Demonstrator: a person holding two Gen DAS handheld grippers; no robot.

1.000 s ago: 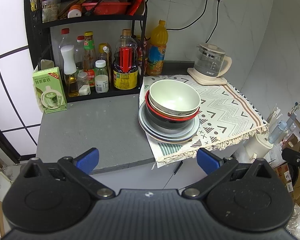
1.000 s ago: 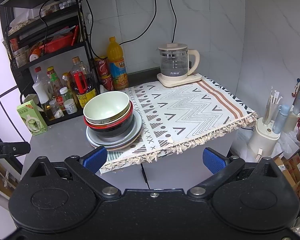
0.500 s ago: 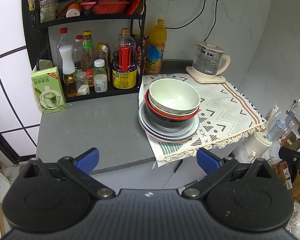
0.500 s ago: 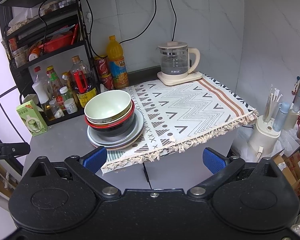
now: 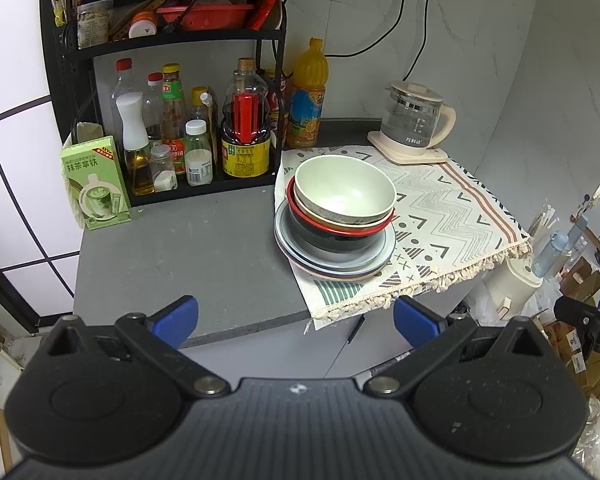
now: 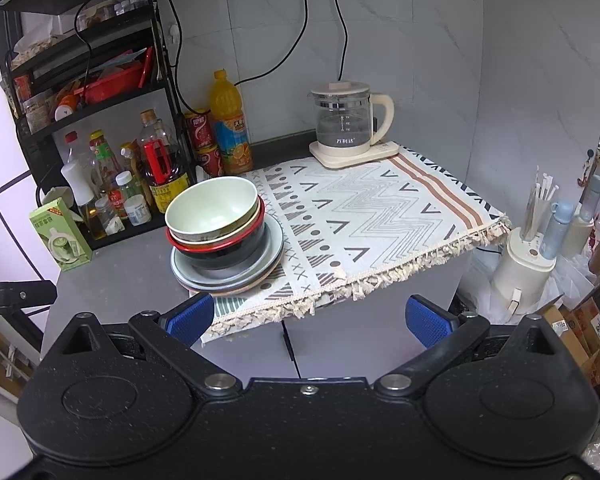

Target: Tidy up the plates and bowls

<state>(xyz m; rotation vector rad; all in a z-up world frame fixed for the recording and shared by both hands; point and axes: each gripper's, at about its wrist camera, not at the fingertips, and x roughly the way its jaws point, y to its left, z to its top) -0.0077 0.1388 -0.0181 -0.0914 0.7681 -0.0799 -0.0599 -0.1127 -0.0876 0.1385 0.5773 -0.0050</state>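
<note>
A stack of dishes stands at the left edge of a patterned cloth (image 5: pixel 452 208) on a grey counter (image 5: pixel 180 256). On top is a pale green bowl (image 5: pixel 344 188), nested in a beige bowl and a red-rimmed black bowl (image 5: pixel 332 236), on grey plates (image 5: pixel 300 248). The stack also shows in the right wrist view, with the green bowl (image 6: pixel 212 208) above the plates (image 6: pixel 228 276). My left gripper (image 5: pixel 296 318) is open and empty, short of the counter's front edge. My right gripper (image 6: pixel 310 318) is open and empty, in front of the cloth's fringe.
A black rack (image 5: pixel 172 40) with several bottles stands at the back left. A green carton (image 5: pixel 96 184) is beside it. An orange juice bottle (image 5: pixel 309 96) and a glass kettle (image 5: pixel 414 120) stand at the back. A white utensil holder (image 6: pixel 528 256) stands off the counter to the right.
Both views shifted only slightly; the stack sits a little nearer in the right wrist view. Both grippers stay open and empty.
</note>
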